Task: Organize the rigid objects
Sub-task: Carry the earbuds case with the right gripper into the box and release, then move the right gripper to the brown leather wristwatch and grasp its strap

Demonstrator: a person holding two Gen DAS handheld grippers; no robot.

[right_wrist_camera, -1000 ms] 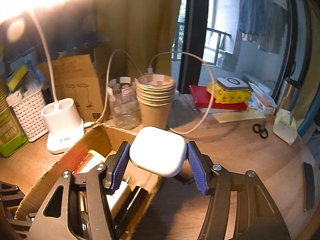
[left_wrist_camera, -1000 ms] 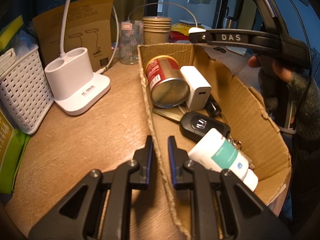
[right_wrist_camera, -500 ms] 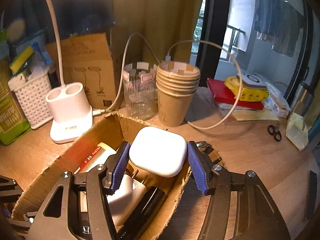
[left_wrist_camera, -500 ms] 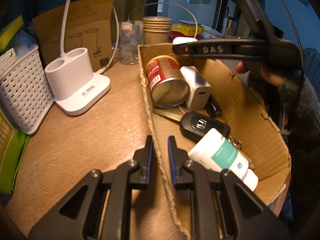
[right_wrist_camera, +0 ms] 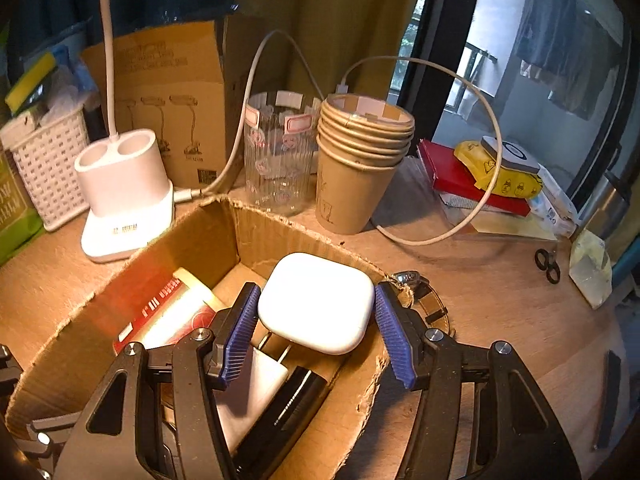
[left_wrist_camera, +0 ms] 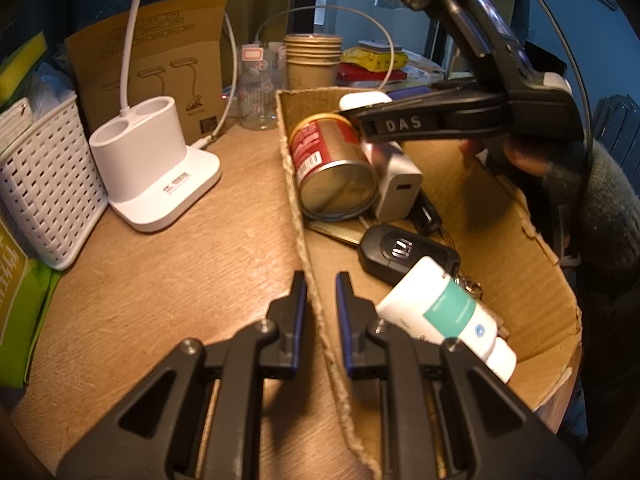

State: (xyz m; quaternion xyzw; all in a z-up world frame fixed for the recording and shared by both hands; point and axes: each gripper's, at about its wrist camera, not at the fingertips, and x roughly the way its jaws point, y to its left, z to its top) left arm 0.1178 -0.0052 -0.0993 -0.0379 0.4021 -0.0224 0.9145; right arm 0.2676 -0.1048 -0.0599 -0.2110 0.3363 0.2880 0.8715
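An open cardboard box point(left_wrist_camera: 500, 240) point(right_wrist_camera: 200, 240) lies on the wooden table. Inside it are a red can point(left_wrist_camera: 332, 168) on its side, a white charger point(left_wrist_camera: 396, 184), a black car key point(left_wrist_camera: 404, 250) and a white tube point(left_wrist_camera: 444, 308). My left gripper point(left_wrist_camera: 320, 300) is shut on the box's left wall, one finger on each side of it. My right gripper point(right_wrist_camera: 316, 290) is shut on a white earbud case point(right_wrist_camera: 316, 302). It holds the case just above the box's far end, over the can and charger. From the left wrist view the case point(left_wrist_camera: 364, 100) pokes out of that gripper point(left_wrist_camera: 400, 120).
A white lamp base point(left_wrist_camera: 152, 176) and white basket point(left_wrist_camera: 44, 184) stand left of the box. Behind it are a lamp carton point(right_wrist_camera: 160, 100), a glass point(right_wrist_camera: 280, 160), stacked paper cups point(right_wrist_camera: 360, 168) and a looping white cable point(right_wrist_camera: 480, 120). A watch point(right_wrist_camera: 424, 300) lies by the box; scissors point(right_wrist_camera: 546, 266) lie farther right.
My right gripper has carried the white case down and over the far end of the box, rolling a little. The left gripper has kept its hold on the box wall.
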